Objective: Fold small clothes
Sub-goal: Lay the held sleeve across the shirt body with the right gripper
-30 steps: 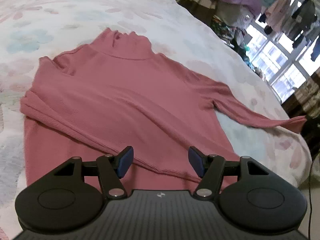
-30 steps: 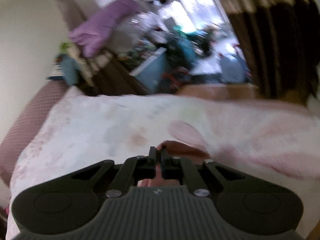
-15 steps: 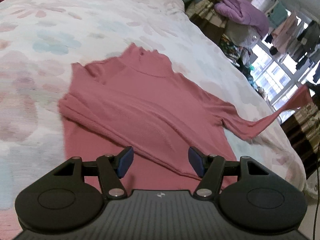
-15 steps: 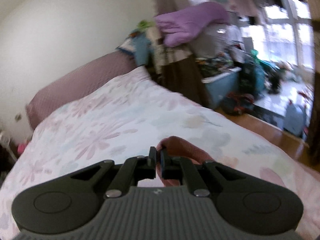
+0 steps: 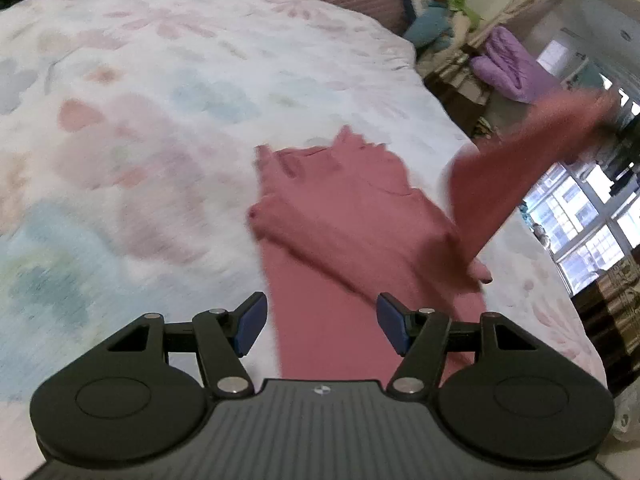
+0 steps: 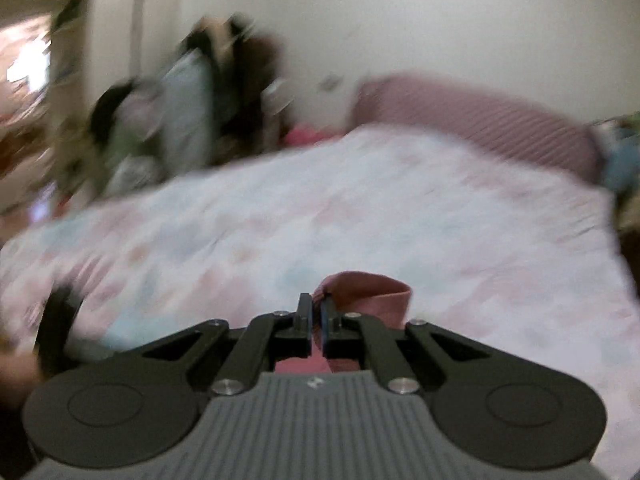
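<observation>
No readable text, label, brand name or number is showing in either view; both are blurring, and the bedspread is showing only flowers.

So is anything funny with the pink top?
Yes. One sleeve of the pink top sticks up in the air instead of lying flat on the bed; the right gripper is pinching its cuff.

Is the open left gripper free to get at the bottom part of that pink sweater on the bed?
Probably yes: the left gripper stands open right over the pink sweater, nothing lying between. The lifted sleeve hangs off to the right, clear of it.
</observation>
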The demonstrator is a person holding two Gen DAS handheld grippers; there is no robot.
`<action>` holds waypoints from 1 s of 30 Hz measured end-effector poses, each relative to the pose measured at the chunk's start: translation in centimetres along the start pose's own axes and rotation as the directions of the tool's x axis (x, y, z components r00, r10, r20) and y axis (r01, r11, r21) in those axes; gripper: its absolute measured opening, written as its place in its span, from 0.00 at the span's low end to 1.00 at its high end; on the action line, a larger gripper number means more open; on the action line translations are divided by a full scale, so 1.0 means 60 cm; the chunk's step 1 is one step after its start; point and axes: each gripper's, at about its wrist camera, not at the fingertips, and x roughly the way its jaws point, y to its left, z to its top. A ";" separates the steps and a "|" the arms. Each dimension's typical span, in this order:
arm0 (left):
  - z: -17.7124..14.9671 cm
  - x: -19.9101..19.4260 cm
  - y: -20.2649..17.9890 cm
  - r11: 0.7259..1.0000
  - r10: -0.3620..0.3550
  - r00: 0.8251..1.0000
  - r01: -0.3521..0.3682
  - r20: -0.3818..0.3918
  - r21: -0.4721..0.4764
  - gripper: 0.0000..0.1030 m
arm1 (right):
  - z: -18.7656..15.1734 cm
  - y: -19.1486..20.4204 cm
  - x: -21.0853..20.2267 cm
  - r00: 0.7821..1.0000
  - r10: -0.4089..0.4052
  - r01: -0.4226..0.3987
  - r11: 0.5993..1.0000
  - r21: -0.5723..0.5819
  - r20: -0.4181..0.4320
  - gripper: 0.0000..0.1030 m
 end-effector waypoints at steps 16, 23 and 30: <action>-0.020 0.014 0.011 0.997 -0.079 0.996 0.078 -0.051 -0.026 0.71 | -0.284 0.173 0.196 0.962 0.034 -0.086 0.980 -0.181 -0.271 0.00; -0.006 0.022 -0.009 0.995 -0.096 0.994 0.096 -0.052 -0.008 0.74 | -0.293 0.223 0.174 0.966 0.130 -0.195 0.934 -0.300 -0.221 0.13; -0.024 0.068 -0.029 0.994 -0.099 0.985 0.105 -0.139 0.035 0.75 | -0.302 0.171 0.130 0.958 0.217 -0.242 0.963 -0.123 -0.187 0.19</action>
